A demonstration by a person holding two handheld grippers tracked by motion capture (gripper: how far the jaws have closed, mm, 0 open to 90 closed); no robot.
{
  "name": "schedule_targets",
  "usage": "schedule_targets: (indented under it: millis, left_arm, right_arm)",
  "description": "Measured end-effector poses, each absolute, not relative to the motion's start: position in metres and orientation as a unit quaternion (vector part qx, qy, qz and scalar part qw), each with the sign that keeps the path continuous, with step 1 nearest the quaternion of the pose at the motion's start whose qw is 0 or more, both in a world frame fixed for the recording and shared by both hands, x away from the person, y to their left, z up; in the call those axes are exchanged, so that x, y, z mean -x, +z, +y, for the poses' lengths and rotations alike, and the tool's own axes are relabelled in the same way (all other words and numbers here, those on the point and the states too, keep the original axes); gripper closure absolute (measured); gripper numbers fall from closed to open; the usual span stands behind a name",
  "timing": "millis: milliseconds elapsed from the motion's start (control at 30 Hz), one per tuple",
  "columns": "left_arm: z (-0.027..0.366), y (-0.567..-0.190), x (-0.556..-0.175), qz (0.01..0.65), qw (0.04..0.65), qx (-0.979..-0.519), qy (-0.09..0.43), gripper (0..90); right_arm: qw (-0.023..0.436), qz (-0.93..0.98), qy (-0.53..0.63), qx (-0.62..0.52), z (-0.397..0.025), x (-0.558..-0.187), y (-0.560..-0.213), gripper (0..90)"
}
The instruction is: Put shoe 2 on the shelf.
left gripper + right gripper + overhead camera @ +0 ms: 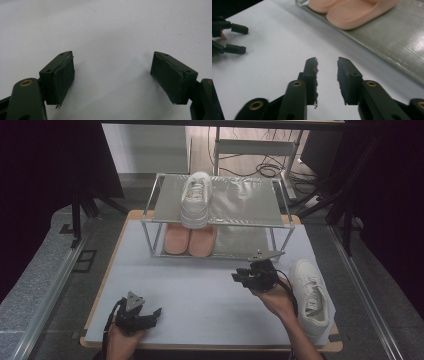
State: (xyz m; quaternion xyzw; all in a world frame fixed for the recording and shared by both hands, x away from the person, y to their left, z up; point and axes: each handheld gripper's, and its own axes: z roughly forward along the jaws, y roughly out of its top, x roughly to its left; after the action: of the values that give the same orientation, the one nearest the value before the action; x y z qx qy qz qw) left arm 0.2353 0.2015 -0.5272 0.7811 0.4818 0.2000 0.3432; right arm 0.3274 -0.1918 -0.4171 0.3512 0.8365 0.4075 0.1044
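Left tool point(156, 312) hovers wide open and empty over the tabletop point(200, 290). Right tool point(239, 276), partly open and empty, sits beside the white sneaker point(311, 296).

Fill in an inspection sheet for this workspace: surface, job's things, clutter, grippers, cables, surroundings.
Surface: white table top, bare between the grippers; wooden edge showing at its sides.
Job's things: loose white sneaker lying on the table's right edge, beside the right hand; matching white sneaker on the top shelf of the metal shoe rack; pair of pink slippers on the lower shelf.
Clutter: nothing seen.
Grippers: left gripper open wide, holding nothing, low over the table; right gripper open, narrower gap, holding nothing, in front of the rack.
Cables: black gripper cable running past the right wrist; loose cables on the floor behind the rack.
Surroundings: dark curtains either side, metal frame legs, grey floor.
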Motion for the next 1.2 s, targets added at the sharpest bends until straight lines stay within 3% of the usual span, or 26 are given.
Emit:
schedule_targets:
  millis: [233,1200]
  left_arm:
    - [0.201,-0.527,-0.235,0.484,0.344,-0.78,0.199,19.4]
    - [0.201,-0.527,-0.235,0.483,0.343,-0.781,0.199,19.3]
  right_arm:
    - [0.116,0.835,0.387,-0.374,-0.213,-0.318,-0.415,89.7]
    - [0.175,0.803,0.336,-0.46,-0.32,-0.258,-0.408,89.9]
